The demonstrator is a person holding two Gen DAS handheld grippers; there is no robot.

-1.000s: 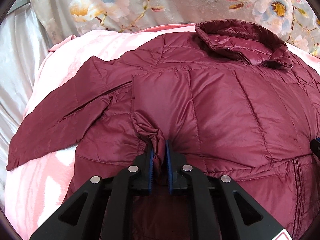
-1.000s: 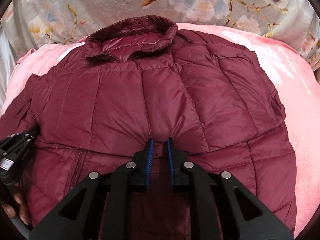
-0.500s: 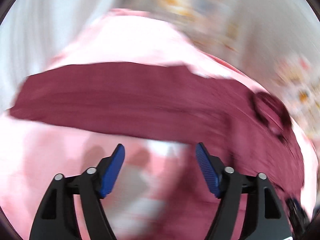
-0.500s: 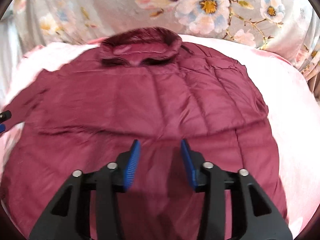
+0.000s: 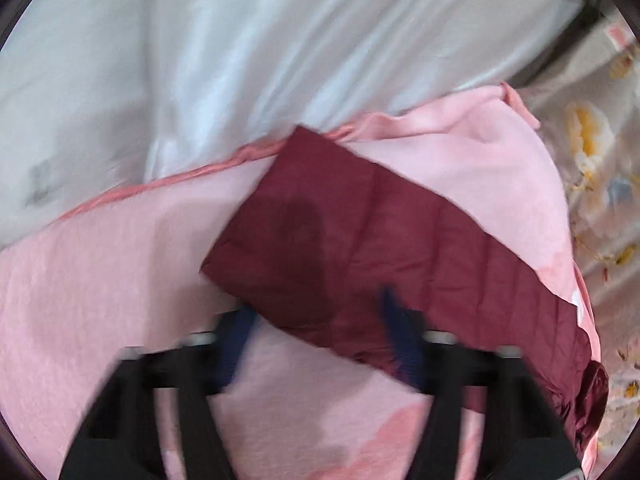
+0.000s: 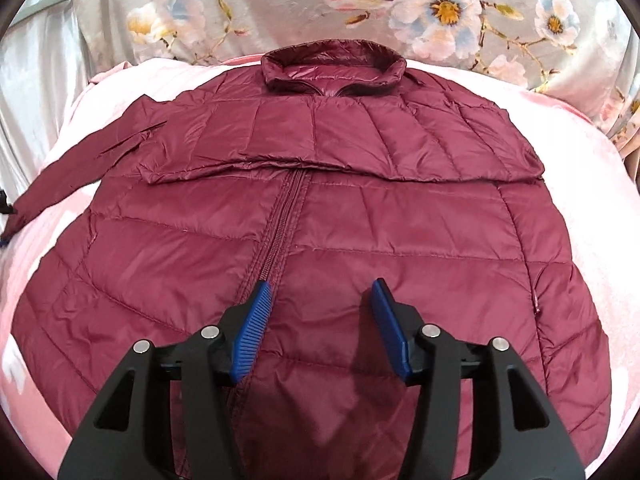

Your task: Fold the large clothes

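A maroon quilted jacket (image 6: 360, 208) lies front up on a pink blanket (image 6: 580, 184), collar (image 6: 332, 64) at the far side. One sleeve is folded across the chest (image 6: 320, 136). The other sleeve (image 6: 80, 160) stretches out to the left. In the blurred left wrist view my left gripper (image 5: 316, 320) straddles that sleeve's (image 5: 360, 240) cuff end; its jaws are closing, a gap still showing beside the cloth. My right gripper (image 6: 320, 304) hovers over the lower front beside the zip, its jaws opening with nothing pinched.
The pink blanket (image 5: 100, 300) ends at a hemmed edge, with white satin sheet (image 5: 200, 60) beyond it. Grey floral fabric (image 6: 440, 8) rises behind the collar. A dark bar (image 5: 576, 28) shows at the far right of the left wrist view.
My left gripper let go of the folded sleeve, opened wide and swung left to the outstretched sleeve's cuff. My right gripper released the jacket front and drew back, so more of the jacket shows.
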